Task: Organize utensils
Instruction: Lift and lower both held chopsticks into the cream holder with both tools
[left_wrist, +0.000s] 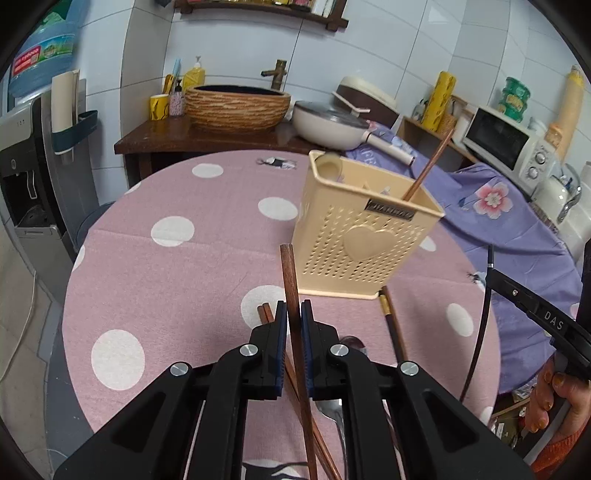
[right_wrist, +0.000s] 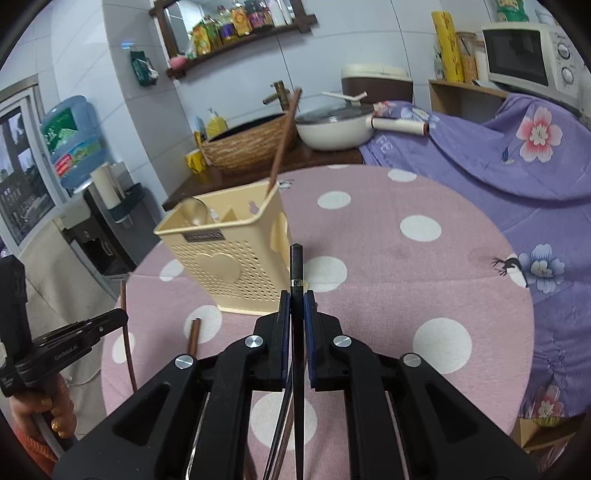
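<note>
A cream perforated utensil holder (left_wrist: 354, 240) stands on the pink dotted table (left_wrist: 166, 266); it also shows in the right wrist view (right_wrist: 225, 254). A brown chopstick (left_wrist: 428, 168) and a spoon (left_wrist: 328, 164) stand in it. My left gripper (left_wrist: 294, 314) is shut on a brown wooden chopstick (left_wrist: 290, 280), its end pointing at the holder. My right gripper (right_wrist: 296, 301) is shut on a dark chopstick (right_wrist: 296, 266) with a gold band. More chopsticks (left_wrist: 264, 314) and a metal spoon (left_wrist: 332, 410) lie on the table under the left gripper.
A dark chopstick (left_wrist: 391, 325) lies right of the holder's base. Behind the table are a counter with a woven basin (left_wrist: 236, 107), a white pan (left_wrist: 328, 125), a microwave (left_wrist: 506, 144) and a water dispenser (left_wrist: 33, 166). A purple floral cloth (right_wrist: 517, 155) covers the right side.
</note>
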